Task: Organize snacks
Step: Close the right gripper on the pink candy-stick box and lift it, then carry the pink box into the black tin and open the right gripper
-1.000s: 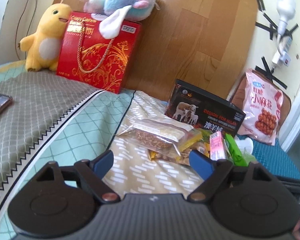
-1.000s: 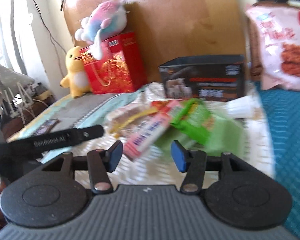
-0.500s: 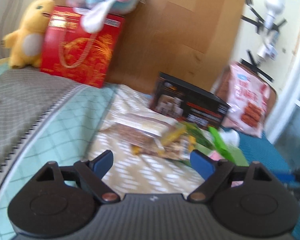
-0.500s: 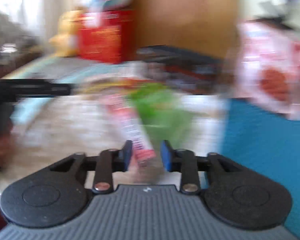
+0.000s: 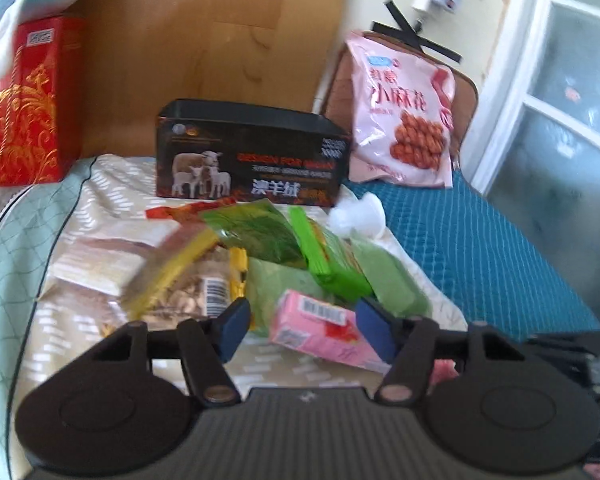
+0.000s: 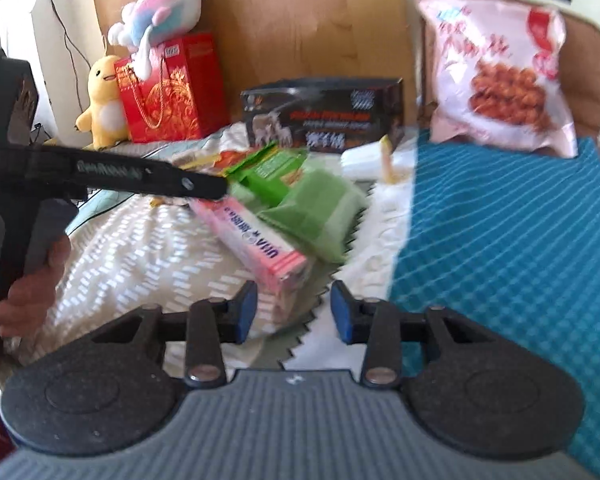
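Pink box [image 6: 256,242]: lying flat on bedspread [image 6: 140,264] at near edge of snack pile, touching green packets [image 6: 316,208]
Long axis: runs from far-left to near-right in right view; near end pointing at gap between right jaws, slightly toward left finger
Right gripper [image 6: 293,312]: jaws apart, empty; box end just ahead, not yet between pads
Left gripper [image 5: 302,328]: jaws apart, wider; box [image 5: 324,330] lying crosswise between fingertips, no contact visible
Nearer: both close; left seems nearer to straddling box, though across length; right lined up end-on with narrow width
Black box [image 5: 252,152]: open-topped, upright behind pile, likely destination
Bag [image 5: 404,108]: propped against chair, well apart
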`<state>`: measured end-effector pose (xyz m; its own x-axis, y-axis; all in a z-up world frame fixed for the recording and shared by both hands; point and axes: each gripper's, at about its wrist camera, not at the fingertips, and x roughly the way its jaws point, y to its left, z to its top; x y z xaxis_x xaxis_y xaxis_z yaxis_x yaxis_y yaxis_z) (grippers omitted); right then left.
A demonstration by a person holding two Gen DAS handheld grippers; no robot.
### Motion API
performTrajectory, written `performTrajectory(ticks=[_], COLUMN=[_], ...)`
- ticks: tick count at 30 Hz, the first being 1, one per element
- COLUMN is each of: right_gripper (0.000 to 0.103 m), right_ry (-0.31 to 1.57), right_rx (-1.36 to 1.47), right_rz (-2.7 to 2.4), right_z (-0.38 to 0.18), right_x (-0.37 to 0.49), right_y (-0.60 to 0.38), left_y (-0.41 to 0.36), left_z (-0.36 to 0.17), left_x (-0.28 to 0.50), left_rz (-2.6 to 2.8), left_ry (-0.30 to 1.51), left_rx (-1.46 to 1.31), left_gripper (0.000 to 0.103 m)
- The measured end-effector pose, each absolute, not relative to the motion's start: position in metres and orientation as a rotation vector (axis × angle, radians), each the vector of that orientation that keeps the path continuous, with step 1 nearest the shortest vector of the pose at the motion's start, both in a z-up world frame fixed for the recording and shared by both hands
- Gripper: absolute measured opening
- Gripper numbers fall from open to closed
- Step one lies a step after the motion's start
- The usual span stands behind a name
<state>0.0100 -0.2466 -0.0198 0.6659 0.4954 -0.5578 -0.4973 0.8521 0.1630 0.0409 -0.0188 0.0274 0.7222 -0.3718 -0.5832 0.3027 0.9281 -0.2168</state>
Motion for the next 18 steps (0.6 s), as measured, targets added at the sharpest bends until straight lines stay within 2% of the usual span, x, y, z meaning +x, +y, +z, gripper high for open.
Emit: performTrajectory(ticks=[3, 8, 12, 18], right_gripper=[0.013, 0.013, 0.013, 0.015], right_ry=[0.614, 0.472, 0.355, 0.370], right_rx=[-0.042, -0.034, -0.085, -0.128], right_rz=[0.577, 0.663, 0.625, 0.523], right_z=[-0.011, 0.038, 0.069, 0.072], right_x=[0.009, 0.014, 0.061, 0.168], right_y=[-0.237, -0.243, -0.232, -0.210], left_y=[-0.013, 0.014, 0.010, 0.000], left_z=[0.035, 0.085, 0.115, 0.112], left_x=[0.031, 0.029, 0.082, 0.191], left_rz=[-0.371, -0.393, -0.356, -0.273], left_ry=[0.685, 0.590, 0.531, 0.569], left_rx=[-0.139, -0.239, -0.238, -0.258], left_gripper=[0.054, 0.052, 0.058, 0.059])
